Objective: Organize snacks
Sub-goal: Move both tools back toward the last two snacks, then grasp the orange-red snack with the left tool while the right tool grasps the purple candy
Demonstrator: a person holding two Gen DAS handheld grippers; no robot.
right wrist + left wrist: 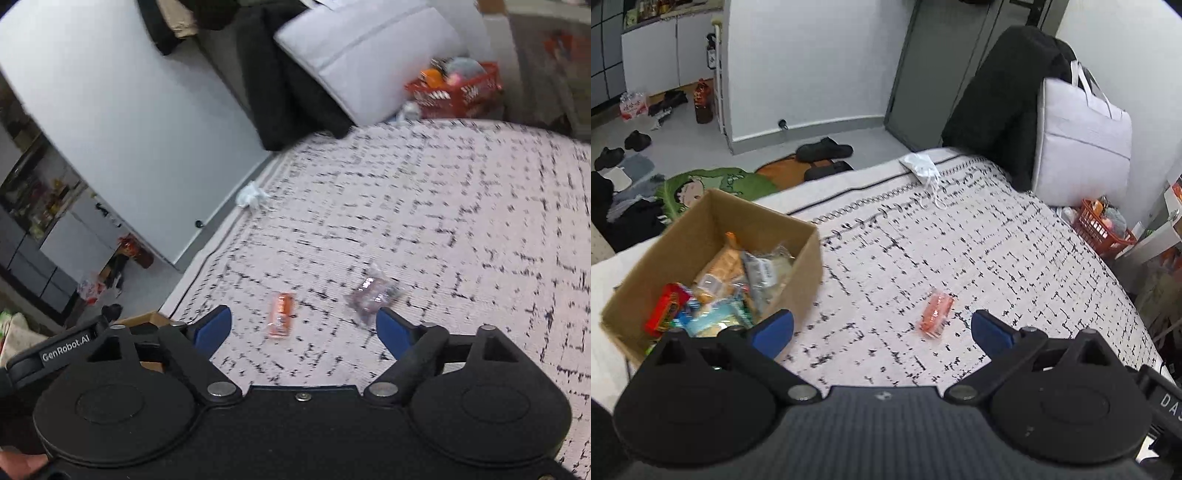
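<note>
Bedspread (1015, 258) open; cardboard box (809, 266) blocks left edge.

Motion blur smears the clear snack packet (373, 291); its label is unreadable.

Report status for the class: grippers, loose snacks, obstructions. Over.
Left gripper and right gripper open, empty. Orange snack packet and clear wrapped snack loose on the patterned bedspread; cardboard box part-filled. Nothing in the way.

Orange basket (1102, 230), white bag (1082, 144), slippers (823, 149)
</note>
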